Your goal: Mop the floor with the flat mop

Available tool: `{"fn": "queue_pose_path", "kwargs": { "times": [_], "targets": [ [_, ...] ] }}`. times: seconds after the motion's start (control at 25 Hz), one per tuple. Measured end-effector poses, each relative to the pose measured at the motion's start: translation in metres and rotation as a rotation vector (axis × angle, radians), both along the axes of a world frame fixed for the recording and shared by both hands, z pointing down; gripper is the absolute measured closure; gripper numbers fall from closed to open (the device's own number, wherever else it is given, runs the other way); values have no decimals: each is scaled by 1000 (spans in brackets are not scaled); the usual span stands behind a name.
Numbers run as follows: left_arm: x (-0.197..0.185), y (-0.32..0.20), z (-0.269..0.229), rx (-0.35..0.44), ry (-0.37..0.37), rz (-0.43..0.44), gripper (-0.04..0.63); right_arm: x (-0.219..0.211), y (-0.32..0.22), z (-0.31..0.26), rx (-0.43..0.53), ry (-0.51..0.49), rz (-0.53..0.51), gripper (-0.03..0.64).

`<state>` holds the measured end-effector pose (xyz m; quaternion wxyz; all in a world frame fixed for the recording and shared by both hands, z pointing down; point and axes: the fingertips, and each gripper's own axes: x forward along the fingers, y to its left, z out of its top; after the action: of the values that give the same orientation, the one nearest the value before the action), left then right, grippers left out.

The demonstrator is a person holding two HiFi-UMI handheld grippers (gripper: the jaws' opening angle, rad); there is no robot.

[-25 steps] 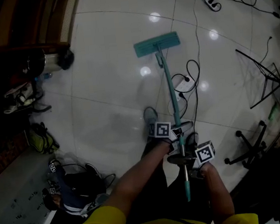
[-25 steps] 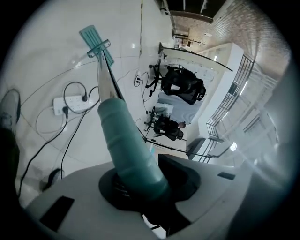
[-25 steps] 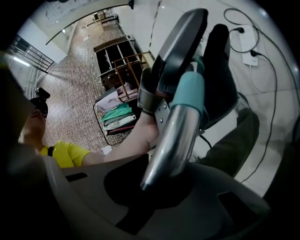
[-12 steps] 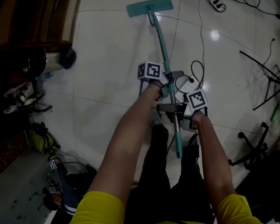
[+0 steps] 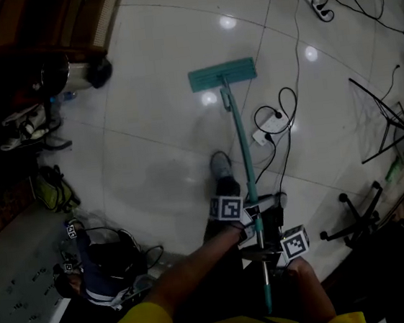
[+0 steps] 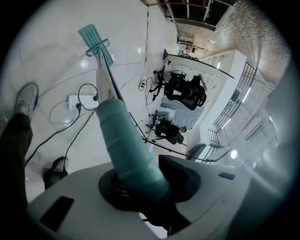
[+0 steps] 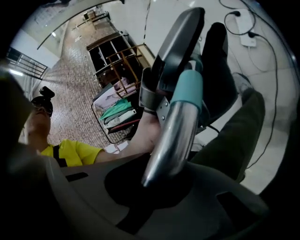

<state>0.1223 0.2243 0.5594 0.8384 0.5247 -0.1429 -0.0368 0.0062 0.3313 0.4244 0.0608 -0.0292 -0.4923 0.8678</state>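
The flat mop's teal head (image 5: 223, 76) lies flat on the white tiled floor (image 5: 163, 140), and its long handle (image 5: 242, 152) runs back toward me. My left gripper (image 5: 255, 212) is shut on the handle's teal grip (image 6: 126, 140), higher up the pole. My right gripper (image 5: 265, 255) clamps the bare metal end of the handle (image 7: 171, 136) just behind it; its jaws are easing open with the pole still between them. In the left gripper view the mop head (image 6: 96, 41) shows far ahead.
A white power strip (image 5: 263, 136) with looping black cables lies just right of the handle. My shoe (image 5: 221, 166) stands left of it. A folding stand (image 5: 390, 125) and a chair base (image 5: 360, 211) are at the right, dark furniture and clutter (image 5: 38, 125) at the left.
The mop head was pushed far away across the floor, then drawn back toward me. Both grippers went out with the handle and came back close to my body.
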Motion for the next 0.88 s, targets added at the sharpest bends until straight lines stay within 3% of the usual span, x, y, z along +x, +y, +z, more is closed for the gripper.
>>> {"fn": "queue_pose_path", "kwargs": {
  "times": [0.12,0.36,0.48,0.64,0.76,0.88],
  "targets": [
    [4,4,-5,28,43,-37,463,4,9,2,23,17,-29,595],
    [3,-90,27,88,93,-36,454,1,-72,54,183,24,-82,588],
    [-9,-161,61,119,54,-28,454,-2,-136,99,239,61,-104,592],
    [-29,-251,89,182,-9,22,454,-21,-223,125,235,37,-37,592],
    [-40,-281,100,218,-28,44,462,-38,-257,122,234,-27,52,588],
    [-47,-277,105,200,-34,56,463,-49,-255,127,254,-21,58,588]
  ]
}}
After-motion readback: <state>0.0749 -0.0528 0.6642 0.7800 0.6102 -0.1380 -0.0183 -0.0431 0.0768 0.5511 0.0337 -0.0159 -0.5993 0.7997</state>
